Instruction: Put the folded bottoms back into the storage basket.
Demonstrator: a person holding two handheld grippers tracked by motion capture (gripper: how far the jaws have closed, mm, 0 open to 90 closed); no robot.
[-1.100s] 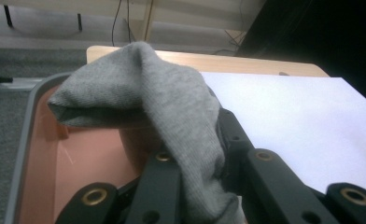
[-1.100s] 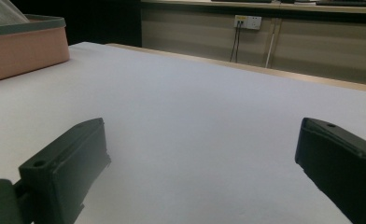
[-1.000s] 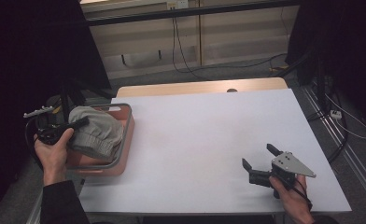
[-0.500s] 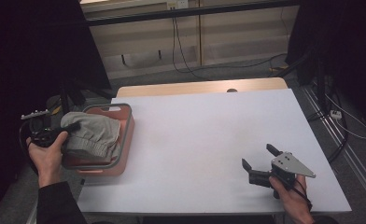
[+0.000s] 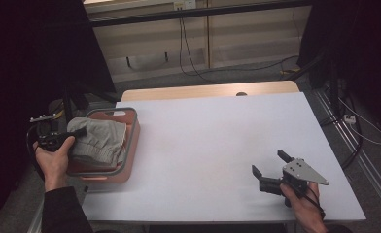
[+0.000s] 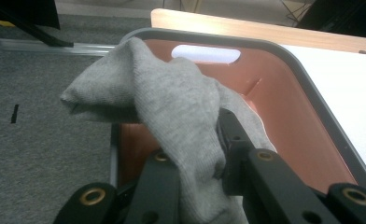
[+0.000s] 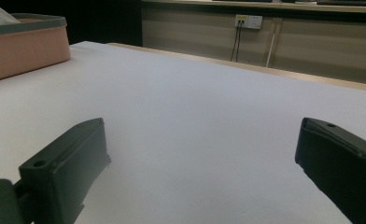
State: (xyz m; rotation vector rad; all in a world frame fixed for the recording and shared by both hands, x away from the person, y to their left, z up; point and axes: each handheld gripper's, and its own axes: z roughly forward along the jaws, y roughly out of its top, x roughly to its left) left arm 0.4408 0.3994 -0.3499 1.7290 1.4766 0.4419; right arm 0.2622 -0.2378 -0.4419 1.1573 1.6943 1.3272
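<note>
Gripping grey cloth over pink bin — left claw, right claw wide, no legible writing.

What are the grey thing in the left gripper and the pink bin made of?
Grey garment: soft knit fabric, probably cotton jersey; fine ribbed weave shows, and it drapes and folds.
Pink bin: looks like moulded plastic, smooth and matte, with a grey rim and a cut-out handle slot.

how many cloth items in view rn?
1: grey cloth, gripped by the left gripper over the pink basket at the table's left edge. More could be hidden under it.
</note>
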